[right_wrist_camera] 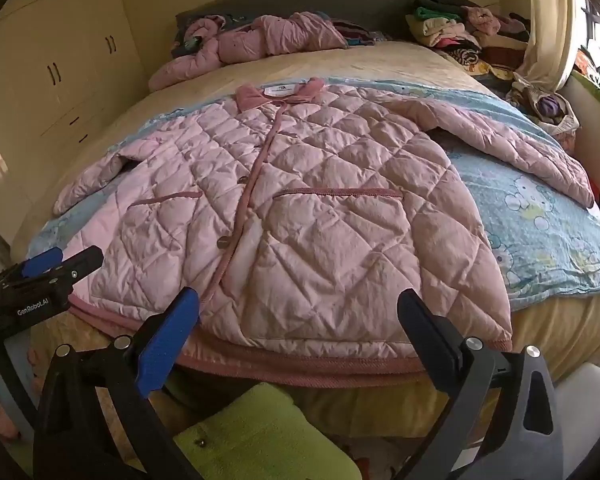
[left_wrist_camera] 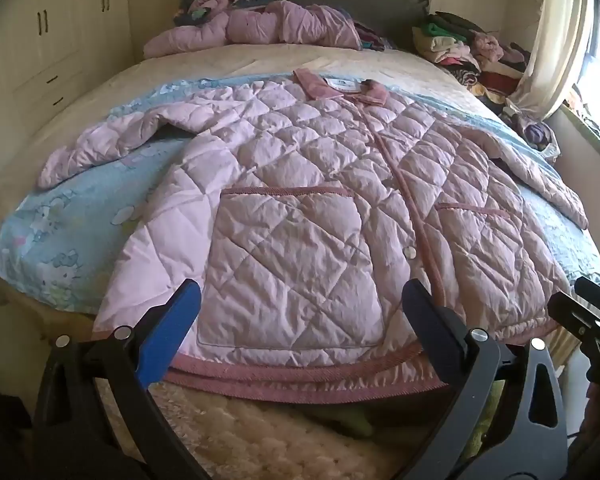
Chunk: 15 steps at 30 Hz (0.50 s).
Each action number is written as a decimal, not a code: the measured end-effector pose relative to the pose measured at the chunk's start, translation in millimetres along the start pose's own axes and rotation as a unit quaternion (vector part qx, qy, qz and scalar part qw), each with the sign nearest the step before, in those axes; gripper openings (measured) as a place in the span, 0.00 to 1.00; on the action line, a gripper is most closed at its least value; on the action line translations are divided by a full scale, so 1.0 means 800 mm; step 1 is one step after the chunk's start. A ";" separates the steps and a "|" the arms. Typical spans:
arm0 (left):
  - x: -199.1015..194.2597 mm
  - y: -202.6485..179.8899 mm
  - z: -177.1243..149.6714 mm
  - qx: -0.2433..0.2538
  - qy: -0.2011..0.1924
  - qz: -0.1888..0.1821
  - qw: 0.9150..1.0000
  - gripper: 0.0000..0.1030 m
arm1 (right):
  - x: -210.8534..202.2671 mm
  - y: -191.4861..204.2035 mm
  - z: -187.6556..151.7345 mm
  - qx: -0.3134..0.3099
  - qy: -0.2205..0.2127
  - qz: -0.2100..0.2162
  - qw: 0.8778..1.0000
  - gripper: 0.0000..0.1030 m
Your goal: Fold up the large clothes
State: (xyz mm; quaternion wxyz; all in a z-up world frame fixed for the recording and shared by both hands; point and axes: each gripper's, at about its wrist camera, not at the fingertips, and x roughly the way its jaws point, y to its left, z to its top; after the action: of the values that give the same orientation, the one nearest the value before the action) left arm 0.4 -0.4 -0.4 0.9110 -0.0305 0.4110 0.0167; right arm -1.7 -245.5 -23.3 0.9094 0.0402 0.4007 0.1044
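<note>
Lying: coat [left_wrist_camera: 300,200] flat on bed [left_wrist_camera: 260,60], front up, buttoned.
Handling: likely soft, puffy, light (may slide).
Hold: hem corners or sleeves.
Left gripper [left_wrist_camera: 300,312], right gripper [right_wrist_camera: 298,312]: wide, empty.

"GenRobot.AI" in white print on black body of left gripper [right_wrist_camera: 40,276] at left edge of right wrist view, white neck label [right_wrist_camera: 283,89] inside collar of pink quilted jacket [right_wrist_camera: 300,216] with small dark logo, too small to read
</note>
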 end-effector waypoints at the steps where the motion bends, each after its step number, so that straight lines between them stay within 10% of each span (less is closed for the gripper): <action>1: -0.001 0.001 -0.001 -0.002 -0.008 -0.004 1.000 0.91 | 0.001 -0.001 0.001 0.003 0.003 0.004 1.000 0.96; 15: -0.002 0.001 -0.002 -0.003 -0.009 -0.003 1.000 0.91 | -0.006 0.012 -0.008 0.002 -0.007 -0.001 1.000 0.96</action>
State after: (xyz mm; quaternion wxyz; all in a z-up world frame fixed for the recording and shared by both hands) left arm -1.5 0.4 -0.1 0.9148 -0.0345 0.4022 0.0159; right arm -11.0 -237.4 -22.6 0.9122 0.0428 0.3944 0.1026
